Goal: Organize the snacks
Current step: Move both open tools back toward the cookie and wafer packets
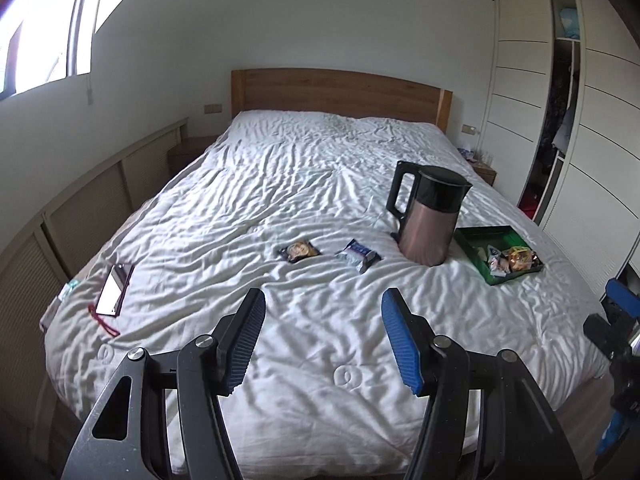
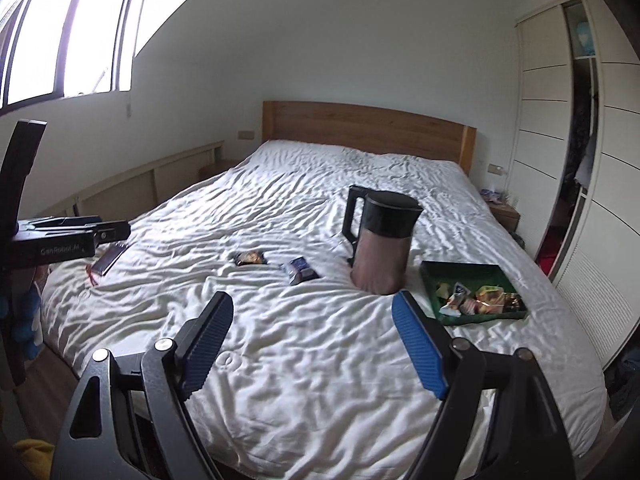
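Observation:
Two loose snack packets lie on the white bed: a dark one with a yellow picture (image 1: 299,251) (image 2: 249,257) and a blue-and-silver one (image 1: 358,258) (image 2: 299,270). A green tray (image 1: 472,240) (image 2: 432,280) to the right of the kettle holds several snacks (image 1: 510,261) (image 2: 478,300). My left gripper (image 1: 323,300) is open and empty, above the bed's near part, short of the packets. My right gripper (image 2: 313,300) is open and empty, likewise short of them. The left gripper's body (image 2: 72,236) shows at the left of the right wrist view.
A copper kettle with black lid and handle (image 1: 426,216) (image 2: 380,244) stands between the packets and the tray. A phone with a red strap (image 1: 114,294) (image 2: 106,262) lies at the bed's left edge. Wardrobe (image 1: 580,140) on the right, headboard (image 1: 340,92) behind.

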Demonstrator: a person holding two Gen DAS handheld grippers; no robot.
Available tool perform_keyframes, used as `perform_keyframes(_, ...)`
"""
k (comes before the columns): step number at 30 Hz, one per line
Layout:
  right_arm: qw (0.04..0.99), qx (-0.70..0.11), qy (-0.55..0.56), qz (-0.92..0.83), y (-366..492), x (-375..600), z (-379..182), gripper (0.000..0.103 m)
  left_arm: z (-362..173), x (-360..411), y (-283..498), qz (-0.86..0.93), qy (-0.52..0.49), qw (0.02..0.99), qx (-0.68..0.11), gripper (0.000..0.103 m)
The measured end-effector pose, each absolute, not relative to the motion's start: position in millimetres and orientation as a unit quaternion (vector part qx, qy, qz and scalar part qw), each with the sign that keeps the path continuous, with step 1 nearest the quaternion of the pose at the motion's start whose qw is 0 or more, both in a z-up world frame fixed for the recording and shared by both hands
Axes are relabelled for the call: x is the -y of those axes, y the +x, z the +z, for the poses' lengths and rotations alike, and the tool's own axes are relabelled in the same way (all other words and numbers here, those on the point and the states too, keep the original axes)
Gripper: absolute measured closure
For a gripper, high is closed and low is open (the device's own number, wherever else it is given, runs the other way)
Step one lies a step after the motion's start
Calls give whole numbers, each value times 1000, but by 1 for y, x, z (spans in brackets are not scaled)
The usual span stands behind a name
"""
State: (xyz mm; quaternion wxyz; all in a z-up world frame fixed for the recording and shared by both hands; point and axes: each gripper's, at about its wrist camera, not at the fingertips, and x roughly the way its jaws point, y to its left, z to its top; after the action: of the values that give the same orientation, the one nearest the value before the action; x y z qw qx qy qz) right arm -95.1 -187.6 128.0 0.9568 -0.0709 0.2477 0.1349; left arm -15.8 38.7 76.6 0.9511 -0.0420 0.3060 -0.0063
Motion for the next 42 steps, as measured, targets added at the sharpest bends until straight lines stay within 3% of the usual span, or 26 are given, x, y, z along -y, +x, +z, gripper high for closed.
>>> perform_keyframes(16,941,-287,-82,158,-75,168,99,19,25,-59,-13,24,-54,932,-359,48)
perform_keyframes(42,911,-372,-108,143,18,135,38,19,-57,-106,64,39,-101,896,-431,48)
